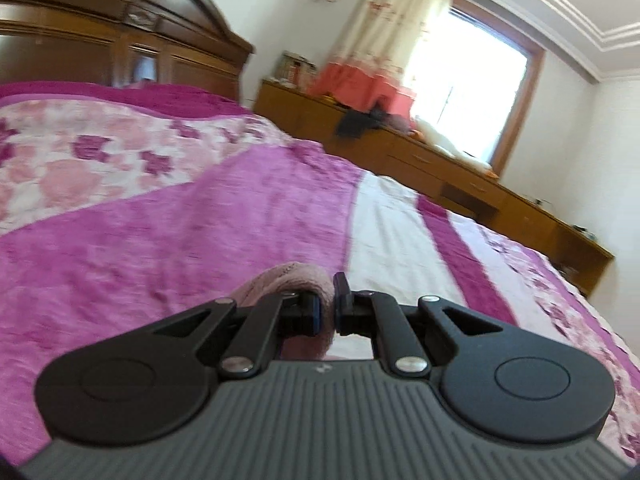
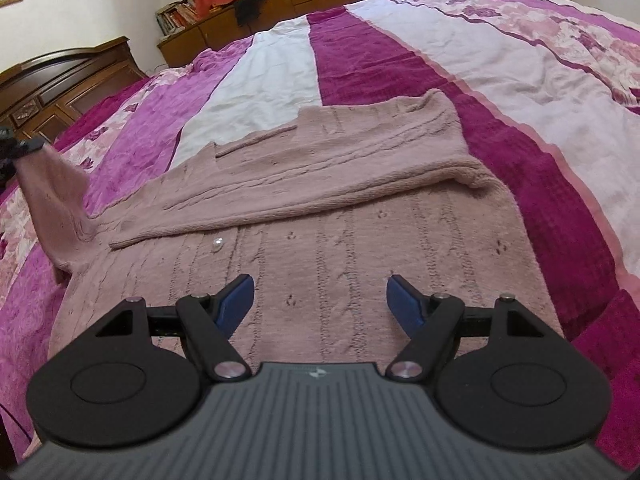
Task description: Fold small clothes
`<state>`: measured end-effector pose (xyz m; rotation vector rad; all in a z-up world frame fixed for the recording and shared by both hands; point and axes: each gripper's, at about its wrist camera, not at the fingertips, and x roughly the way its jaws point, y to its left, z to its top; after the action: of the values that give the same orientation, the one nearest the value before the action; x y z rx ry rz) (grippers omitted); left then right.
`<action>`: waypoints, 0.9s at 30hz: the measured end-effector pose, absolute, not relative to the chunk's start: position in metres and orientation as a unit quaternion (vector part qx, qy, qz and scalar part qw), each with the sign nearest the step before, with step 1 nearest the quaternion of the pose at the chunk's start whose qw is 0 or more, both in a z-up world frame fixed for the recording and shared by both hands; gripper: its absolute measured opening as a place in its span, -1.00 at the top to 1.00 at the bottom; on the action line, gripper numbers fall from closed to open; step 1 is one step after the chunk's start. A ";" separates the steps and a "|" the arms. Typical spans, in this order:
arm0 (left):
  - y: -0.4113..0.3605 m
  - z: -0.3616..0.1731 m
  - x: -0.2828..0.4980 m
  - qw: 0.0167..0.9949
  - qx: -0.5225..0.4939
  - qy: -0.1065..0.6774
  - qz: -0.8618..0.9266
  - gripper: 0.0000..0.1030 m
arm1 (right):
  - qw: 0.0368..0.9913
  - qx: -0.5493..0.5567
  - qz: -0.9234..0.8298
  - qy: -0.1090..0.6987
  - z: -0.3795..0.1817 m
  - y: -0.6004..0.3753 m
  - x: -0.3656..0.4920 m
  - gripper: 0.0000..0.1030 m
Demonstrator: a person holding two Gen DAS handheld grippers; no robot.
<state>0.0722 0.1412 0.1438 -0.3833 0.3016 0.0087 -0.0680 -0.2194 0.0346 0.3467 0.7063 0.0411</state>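
A dusty-pink knitted cardigan (image 2: pixel 320 208) lies spread on the bed, one sleeve folded across its front. My right gripper (image 2: pixel 321 300) hovers open just above the lower part of the knit, blue pads wide apart with nothing between them. At the far left of the right wrist view, the left gripper (image 2: pixel 28 146) holds a piece of the cardigan lifted off the bed. In the left wrist view my left gripper (image 1: pixel 327 306) is shut on a fold of the pink knit (image 1: pixel 280 278), raised above the bedspread.
The bed is covered by a magenta, white and floral bedspread (image 1: pixel 180 220). A dark wooden headboard (image 1: pixel 120 28) stands at one end. A low wooden cabinet (image 1: pixel 440 168) with clutter runs along the wall under a bright window (image 1: pixel 468 80).
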 end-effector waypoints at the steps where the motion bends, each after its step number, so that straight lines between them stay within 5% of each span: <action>1: 0.133 0.144 0.074 0.970 -0.190 0.149 -0.004 0.84 | 0.923 0.173 0.019 0.344 0.034 -0.221 -0.068 -0.54; 24: 0.015 0.034 0.097 0.917 -0.149 0.342 -0.138 0.79 | 0.914 0.211 0.010 0.345 0.024 -0.244 -0.064 -0.54; 27: 0.018 0.030 0.094 0.909 -0.155 0.359 -0.144 0.47 | 0.915 0.210 0.010 0.345 0.024 -0.243 -0.064 -0.54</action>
<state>0.0941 0.0175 0.0296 -0.3203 0.7409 -0.2976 -0.0640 -0.2435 0.0237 0.4330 0.7108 0.0211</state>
